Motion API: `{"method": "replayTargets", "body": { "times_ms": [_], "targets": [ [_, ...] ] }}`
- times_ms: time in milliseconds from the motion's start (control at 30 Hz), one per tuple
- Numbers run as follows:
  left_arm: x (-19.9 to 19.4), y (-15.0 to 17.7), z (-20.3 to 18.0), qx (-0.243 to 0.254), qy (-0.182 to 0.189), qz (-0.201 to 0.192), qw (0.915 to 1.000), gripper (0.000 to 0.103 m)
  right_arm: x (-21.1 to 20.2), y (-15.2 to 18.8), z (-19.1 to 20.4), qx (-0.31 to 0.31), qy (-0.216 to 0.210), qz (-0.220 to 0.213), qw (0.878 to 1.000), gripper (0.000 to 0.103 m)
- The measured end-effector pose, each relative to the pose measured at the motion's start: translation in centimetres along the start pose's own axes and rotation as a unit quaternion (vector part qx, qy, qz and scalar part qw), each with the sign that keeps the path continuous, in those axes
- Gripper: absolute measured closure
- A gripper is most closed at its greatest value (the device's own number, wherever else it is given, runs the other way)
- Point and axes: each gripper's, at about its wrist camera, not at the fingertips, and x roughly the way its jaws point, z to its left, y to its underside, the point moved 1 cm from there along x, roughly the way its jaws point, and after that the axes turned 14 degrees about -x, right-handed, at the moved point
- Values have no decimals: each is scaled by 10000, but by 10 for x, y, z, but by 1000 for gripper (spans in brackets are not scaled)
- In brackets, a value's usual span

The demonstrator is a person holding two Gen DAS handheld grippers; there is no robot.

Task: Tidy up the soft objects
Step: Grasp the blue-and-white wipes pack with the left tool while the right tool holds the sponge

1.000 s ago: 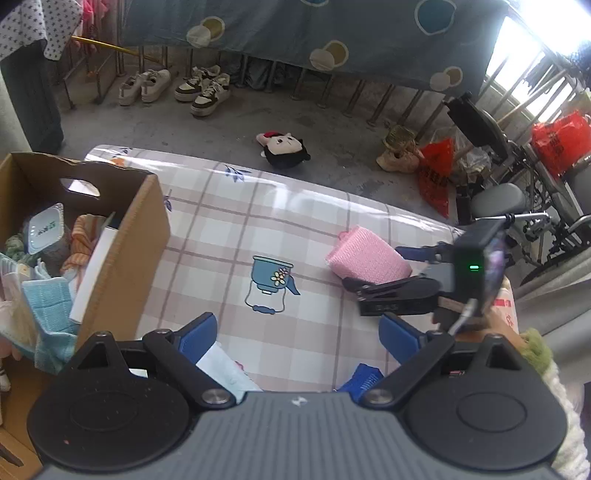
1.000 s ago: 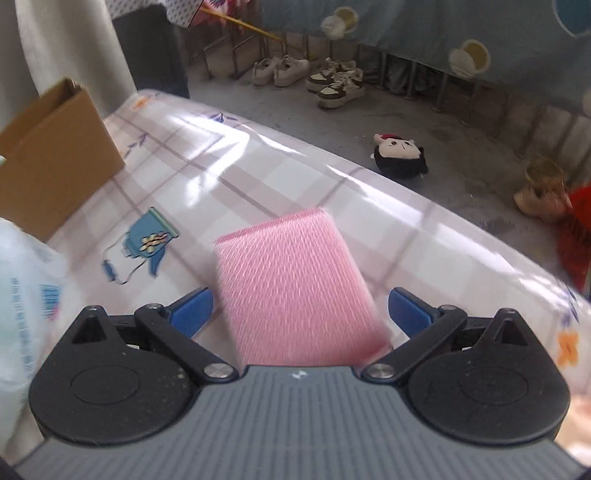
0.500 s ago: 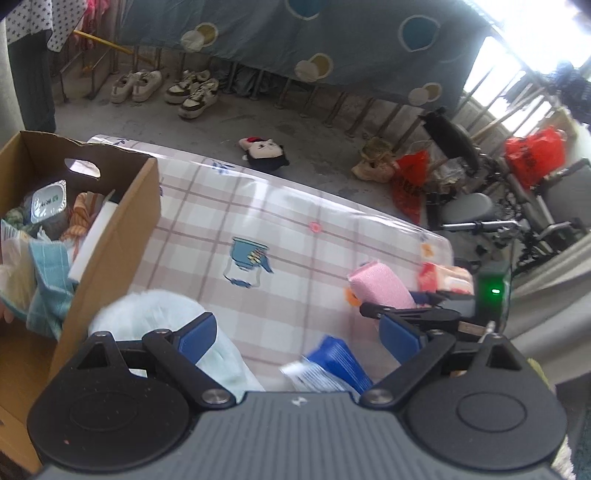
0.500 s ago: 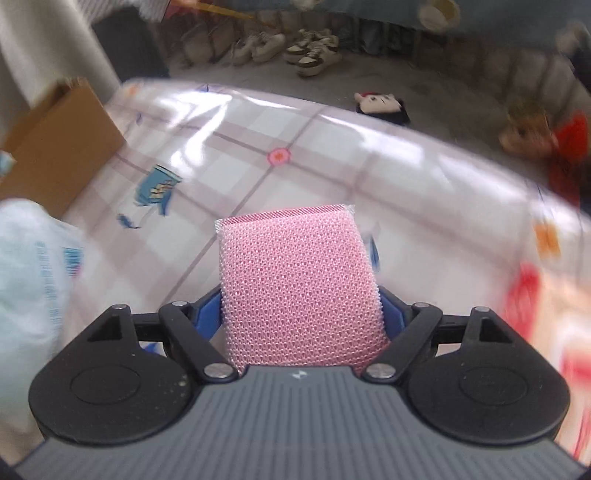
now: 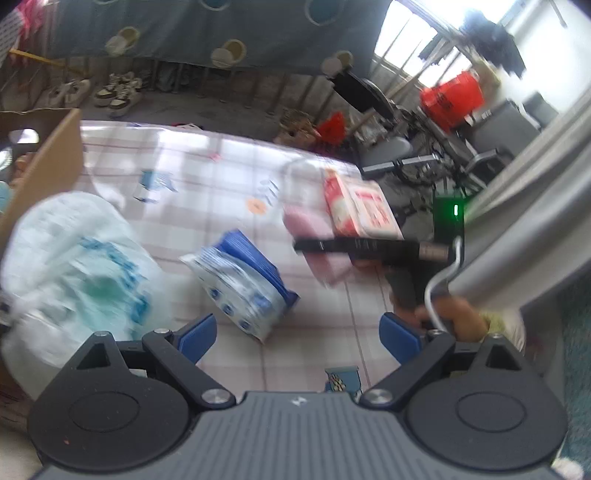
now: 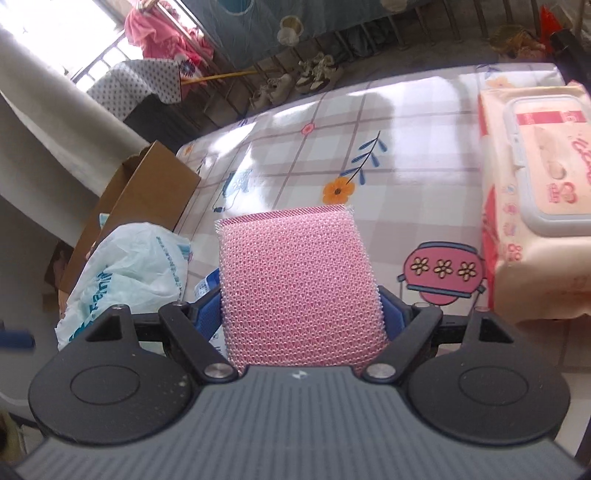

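Note:
My right gripper (image 6: 301,314) is shut on a pink mesh sponge (image 6: 299,280) and holds it above the checked tablecloth (image 6: 406,147). The sponge also shows blurred in the left wrist view (image 5: 310,221), with the right gripper (image 5: 369,245) beside it. My left gripper (image 5: 299,332) is open and empty above the table, near a blue tissue pack (image 5: 243,280). A white and green plastic bag (image 5: 74,266) lies to its left, also in the right wrist view (image 6: 125,273). The cardboard box (image 6: 147,199) stands at the table's left end.
A pink wet-wipes pack (image 6: 535,192) lies at the right, also in the left wrist view (image 5: 358,206). Beyond the table are shoes (image 5: 118,96), chairs (image 5: 388,147) and a blue curtain (image 5: 184,33). A grey cloth (image 5: 524,221) hangs at the right.
The right gripper closed on the pink sponge and lifted it, turning left toward the box. The left gripper pulled back and swung right, so the bag and blue pack came into view.

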Motion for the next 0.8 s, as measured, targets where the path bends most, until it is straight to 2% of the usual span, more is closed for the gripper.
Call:
{"method": "replayTargets", "body": {
  "times_ms": [133, 267, 467, 700, 800],
  "targets": [
    [30, 18, -15, 234, -113, -50, 9997, 8, -12, 5, -11, 366, -400, -517, 9972, 21],
    [59, 14, -19, 128, -169, 102, 9997, 10, -21, 12, -28, 1007, -810, -1046, 9861, 21],
    [84, -5, -6, -341, -408, 35, 9986, 10, -42, 22, -40, 976, -361, -1366, 9851, 20],
    [124, -32, 13, -1035, -968, 87, 9899, 10, -29, 40, -35, 503, 16, -1042, 9933, 20],
    [140, -40, 22, -1324, -1196, 160, 9838, 10, -28, 43, -38, 566, -59, -1052, 9928, 20]
  ]
}}
